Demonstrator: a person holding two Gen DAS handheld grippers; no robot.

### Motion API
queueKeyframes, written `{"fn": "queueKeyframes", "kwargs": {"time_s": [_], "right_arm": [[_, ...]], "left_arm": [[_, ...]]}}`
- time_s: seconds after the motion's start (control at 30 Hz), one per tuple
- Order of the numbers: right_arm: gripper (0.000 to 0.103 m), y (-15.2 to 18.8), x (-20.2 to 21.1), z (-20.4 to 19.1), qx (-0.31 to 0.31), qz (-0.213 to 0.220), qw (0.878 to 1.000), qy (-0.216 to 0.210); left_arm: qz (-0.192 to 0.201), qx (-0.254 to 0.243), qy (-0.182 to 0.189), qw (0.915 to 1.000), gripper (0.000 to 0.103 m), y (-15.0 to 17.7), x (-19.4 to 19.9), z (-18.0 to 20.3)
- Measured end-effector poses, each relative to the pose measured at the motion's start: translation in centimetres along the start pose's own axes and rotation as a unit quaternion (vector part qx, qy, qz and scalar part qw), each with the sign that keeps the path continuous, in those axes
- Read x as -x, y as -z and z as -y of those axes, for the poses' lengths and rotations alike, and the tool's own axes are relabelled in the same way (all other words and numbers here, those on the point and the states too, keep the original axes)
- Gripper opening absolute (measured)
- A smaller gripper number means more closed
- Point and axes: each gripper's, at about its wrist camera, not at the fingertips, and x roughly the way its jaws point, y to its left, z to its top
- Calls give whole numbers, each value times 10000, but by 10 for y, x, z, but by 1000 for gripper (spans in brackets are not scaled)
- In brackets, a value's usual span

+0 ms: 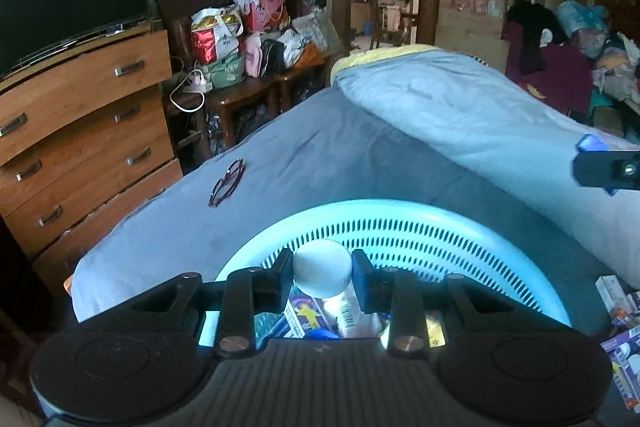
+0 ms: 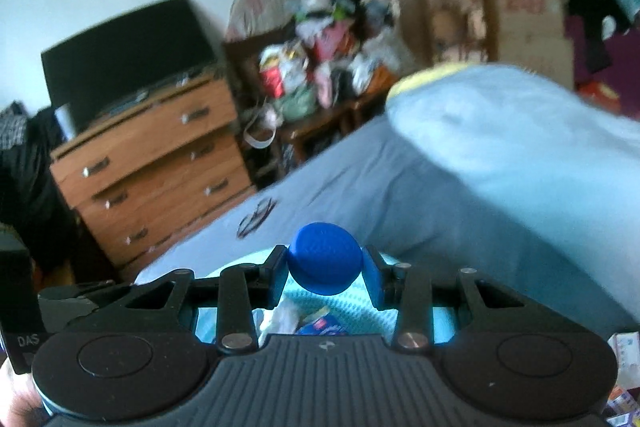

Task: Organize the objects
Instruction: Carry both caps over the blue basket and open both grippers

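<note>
Left gripper (image 1: 323,273) closed on the white round cap of a white plastic bottle (image 1: 323,269), held over a turquoise perforated plastic basket (image 1: 460,227) that sits on a bed with a blue-grey sheet (image 1: 304,163); bottle body hangs down toward the basket contents – printed cartons and packets, labels too small to read. Right gripper (image 2: 326,269) closed on a dimpled blue round cap (image 2: 325,263), also above the basket; whatever is below that cap is hidden by the jaws, so can't tell if a bottle hangs from it. Its tip shows at the right edge of the left wrist view, near the left one. Dark-rimmed glasses (image 1: 227,183) lie on the sheet, well apart from the basket; small printed boxes (image 1: 616,299) wait just beside the rim at lower right. Judgement: both items look ready for release into the basket. Risks – a smooth round cap gripped across its sides may slip or rotate, letting the bottle tilt; release near the rim could bounce it onto the soft sheet and let it roll; two grippers over one basket may collide. Right view is blurred, so fine detail there is uncertain.
</note>
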Motion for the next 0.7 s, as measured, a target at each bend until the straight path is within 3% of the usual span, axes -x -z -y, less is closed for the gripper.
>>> {"fn": "queueKeyframes", "kwargs": {"time_s": [0.2, 0.7], "right_arm": [[41, 3, -20, -11, -27, -305, 9995, -38], [41, 11, -28, -14, 6, -378, 9993, -53]], "left_arm": [[-92, 45, 44, 9999, 33, 5, -13, 5], [-166, 41, 59, 9998, 33, 4, -30, 11]]}}
